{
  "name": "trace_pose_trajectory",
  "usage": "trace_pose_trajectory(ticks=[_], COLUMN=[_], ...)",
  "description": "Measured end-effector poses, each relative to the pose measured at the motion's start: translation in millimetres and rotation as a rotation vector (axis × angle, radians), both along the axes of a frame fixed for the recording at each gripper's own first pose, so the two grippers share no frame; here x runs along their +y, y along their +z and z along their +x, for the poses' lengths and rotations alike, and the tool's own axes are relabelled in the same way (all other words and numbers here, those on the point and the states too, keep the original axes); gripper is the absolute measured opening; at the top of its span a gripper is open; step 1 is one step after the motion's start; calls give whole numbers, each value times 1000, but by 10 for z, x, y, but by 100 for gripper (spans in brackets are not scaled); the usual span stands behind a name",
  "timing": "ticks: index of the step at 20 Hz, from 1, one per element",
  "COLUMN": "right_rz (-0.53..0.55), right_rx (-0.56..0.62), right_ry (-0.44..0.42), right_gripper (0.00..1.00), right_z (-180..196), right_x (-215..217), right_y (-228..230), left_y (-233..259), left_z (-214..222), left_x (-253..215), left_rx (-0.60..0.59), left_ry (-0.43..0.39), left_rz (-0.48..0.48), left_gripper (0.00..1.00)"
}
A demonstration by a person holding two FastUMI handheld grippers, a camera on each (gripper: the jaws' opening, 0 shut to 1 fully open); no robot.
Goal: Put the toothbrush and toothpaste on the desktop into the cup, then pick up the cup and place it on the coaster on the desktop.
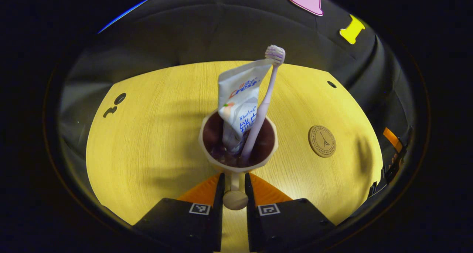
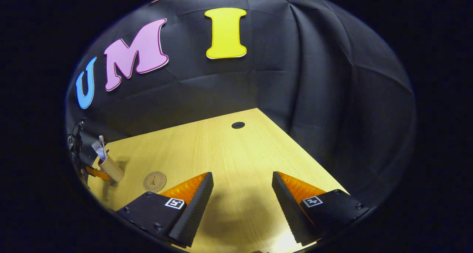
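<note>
- While the cup (image 1: 238,144) rides on its handle alone, it could swing or tip on the way to the coaster (image 1: 322,141), spilling the toothbrush (image 1: 263,105) and toothpaste (image 1: 240,101) standing inside.
- Left gripper (image 1: 234,188): jaws nearly closed, both pressing the handle.
- Right gripper (image 2: 242,203): jaws wide apart, empty above the bench (image 2: 221,149).
</note>
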State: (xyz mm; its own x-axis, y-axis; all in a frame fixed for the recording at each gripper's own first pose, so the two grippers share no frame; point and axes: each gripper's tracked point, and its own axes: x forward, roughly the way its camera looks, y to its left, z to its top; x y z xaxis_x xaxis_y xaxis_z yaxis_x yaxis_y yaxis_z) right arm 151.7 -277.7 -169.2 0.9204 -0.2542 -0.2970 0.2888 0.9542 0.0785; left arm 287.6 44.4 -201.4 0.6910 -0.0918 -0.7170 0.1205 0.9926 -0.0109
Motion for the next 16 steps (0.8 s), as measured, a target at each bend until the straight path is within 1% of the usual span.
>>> trace_pose_trajectory(ticks=[3,6,9,12,16], right_rz=[22,3,-2,8,13], right_rx=[6,8,23,30,32], right_ry=[11,21,31,32,33], right_gripper=[98,98,98,98,98], right_z=[12,-10,-44,-80,-140], right_x=[67,104,148,173,165], right_y=[-21,-26,-67,-97,-120], left_y=[3,27,41,123,403], left_z=[2,5,-10,-66,-60], left_x=[-6,-38,-62,-81,-406], left_rx=[-8,-36,-46,-69,-113], left_ry=[9,32,45,25,-31], left_rz=[5,-17,-19,-2,-14], left_gripper=[28,25,24,24,24])
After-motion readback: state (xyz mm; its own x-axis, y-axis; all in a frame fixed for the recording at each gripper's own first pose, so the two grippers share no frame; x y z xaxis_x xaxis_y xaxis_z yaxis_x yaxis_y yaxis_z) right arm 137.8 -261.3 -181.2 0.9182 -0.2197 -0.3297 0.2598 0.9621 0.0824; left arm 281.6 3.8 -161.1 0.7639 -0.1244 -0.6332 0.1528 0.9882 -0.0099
